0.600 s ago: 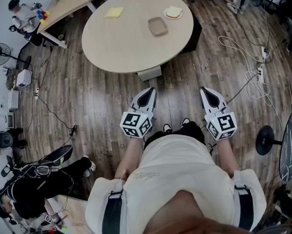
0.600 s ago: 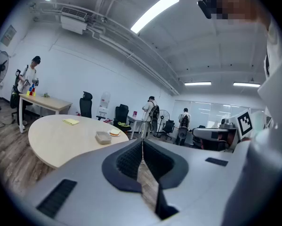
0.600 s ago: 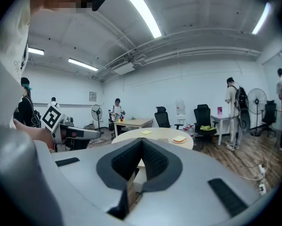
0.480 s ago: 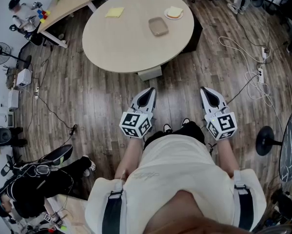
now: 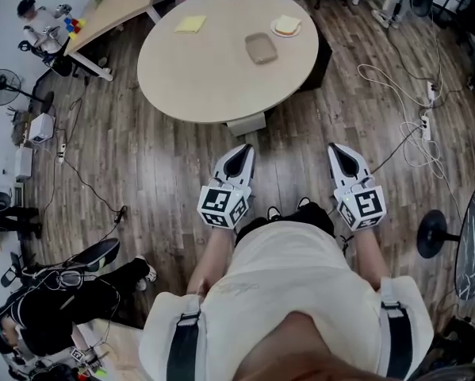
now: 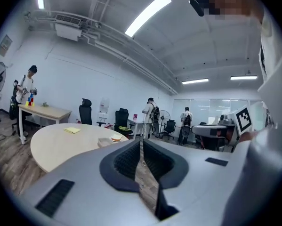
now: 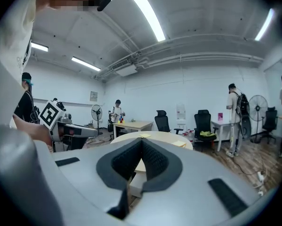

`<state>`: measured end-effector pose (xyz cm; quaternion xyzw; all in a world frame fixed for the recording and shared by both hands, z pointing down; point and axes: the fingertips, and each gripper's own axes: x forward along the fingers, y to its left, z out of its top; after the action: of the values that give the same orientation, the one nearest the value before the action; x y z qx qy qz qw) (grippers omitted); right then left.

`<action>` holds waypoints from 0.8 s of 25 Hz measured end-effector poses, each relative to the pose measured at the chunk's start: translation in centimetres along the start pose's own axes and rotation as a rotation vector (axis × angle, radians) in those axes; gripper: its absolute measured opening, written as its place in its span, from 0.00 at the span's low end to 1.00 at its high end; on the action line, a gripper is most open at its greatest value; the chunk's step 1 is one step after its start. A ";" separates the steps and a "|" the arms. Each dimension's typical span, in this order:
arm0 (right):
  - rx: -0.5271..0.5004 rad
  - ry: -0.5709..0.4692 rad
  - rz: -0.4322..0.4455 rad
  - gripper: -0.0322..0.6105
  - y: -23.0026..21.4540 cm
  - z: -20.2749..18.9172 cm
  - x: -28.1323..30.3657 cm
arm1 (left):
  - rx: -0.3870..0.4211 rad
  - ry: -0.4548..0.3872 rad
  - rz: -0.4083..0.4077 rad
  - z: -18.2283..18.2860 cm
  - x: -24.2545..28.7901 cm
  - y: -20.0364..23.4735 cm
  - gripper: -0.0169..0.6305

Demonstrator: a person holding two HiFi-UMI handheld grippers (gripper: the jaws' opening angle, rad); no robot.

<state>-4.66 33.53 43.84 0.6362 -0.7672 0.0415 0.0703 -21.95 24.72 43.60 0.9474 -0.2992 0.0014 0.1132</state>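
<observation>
Held side by side at centre frame, left gripper [image 5: 238, 154] and right gripper [image 5: 337, 151] both closed tip to tip on nothing (only floor [image 5: 285, 161] beneath), well short of round table [image 5: 197, 78] with tray [image 5: 261, 48] at upper centre; approach stage, judged out of reach.

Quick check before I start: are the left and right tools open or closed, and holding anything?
Left tool: closed, empty.
Right tool: closed, empty.

One table [image 5: 213, 86] holds one notepad [image 5: 189, 25], one tray [image 5: 261, 48] and one plate [image 5: 286, 27]. The left gripper [image 5: 242, 147] and right gripper [image 5: 335, 147] make two.
</observation>
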 end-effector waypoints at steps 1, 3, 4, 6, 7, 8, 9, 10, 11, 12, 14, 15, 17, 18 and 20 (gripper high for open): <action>0.003 -0.003 -0.001 0.06 -0.1 0.1 0.1 | 0.024 0.000 -0.003 0.2 0.0 -0.2 0.06; 0.009 -0.009 -0.004 0.06 -0.3 0.3 0.2 | 0.055 0.003 -0.003 0.4 0.2 -0.3 0.08; 0.011 -0.011 -0.006 0.06 -0.4 0.3 0.3 | 0.055 0.002 -0.001 0.4 0.3 -0.2 0.18; 0.013 -0.011 -0.010 0.06 -0.4 0.3 0.3 | 0.034 -0.001 0.002 0.3 0.5 0.1 0.24; 0.015 -0.009 -0.012 0.06 -0.3 0.2 0.3 | 0.026 0.000 0.003 0.1 0.5 0.3 0.23; 0.017 -0.006 -0.014 0.06 -0.3 0.0 0.3 | 0.022 0.004 0.004 -0.1 0.5 0.4 0.23; 0.017 -0.001 -0.016 0.06 -0.2 -0.1 0.2 | 0.020 0.009 0.001 -0.2 0.5 0.5 0.23; 0.017 0.004 -0.019 0.06 -0.3 -0.2 0.3 | 0.019 0.014 -0.003 -0.4 0.7 0.6 0.23; 0.016 0.010 -0.021 0.06 -0.4 -0.2 0.4 | 0.019 0.018 -0.008 -0.5 0.9 0.7 0.23; 0.017 0.015 -0.025 0.06 -0.5 -0.3 0.5 | 0.019 0.022 -0.012 -0.6 1.1 0.8 0.23; 0.018 0.027 -0.029 0.06 -1.0 -0.5 0.9 | 0.012 0.032 -0.013 -0.8 1.8 1.2 0.23; 0.016 0.037 -0.031 0.06 -1.2 -0.6 1.0 | 0.005 0.036 -0.013 -0.9 2.2 1.3 0.23; 0.012 0.062 -0.037 0.06 -2.1 -1.1 1.5 | -0.007 0.047 -0.014 -1.3 3.3 1.5 0.23; 0.015 0.074 -0.039 0.06 -2.6 -1.4 1.9 | -0.010 0.055 -0.013 -1.6 3.9 1.6 0.23; 0.033 0.081 -0.031 0.06 -3.8 -2.0 3.0 | -0.011 0.071 -0.009 -2.1 5.3 1.9 0.23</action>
<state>-1.39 30.27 46.20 0.6467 -0.7531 0.0788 0.0915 -18.54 20.66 46.45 0.9475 -0.2907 0.0327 0.1289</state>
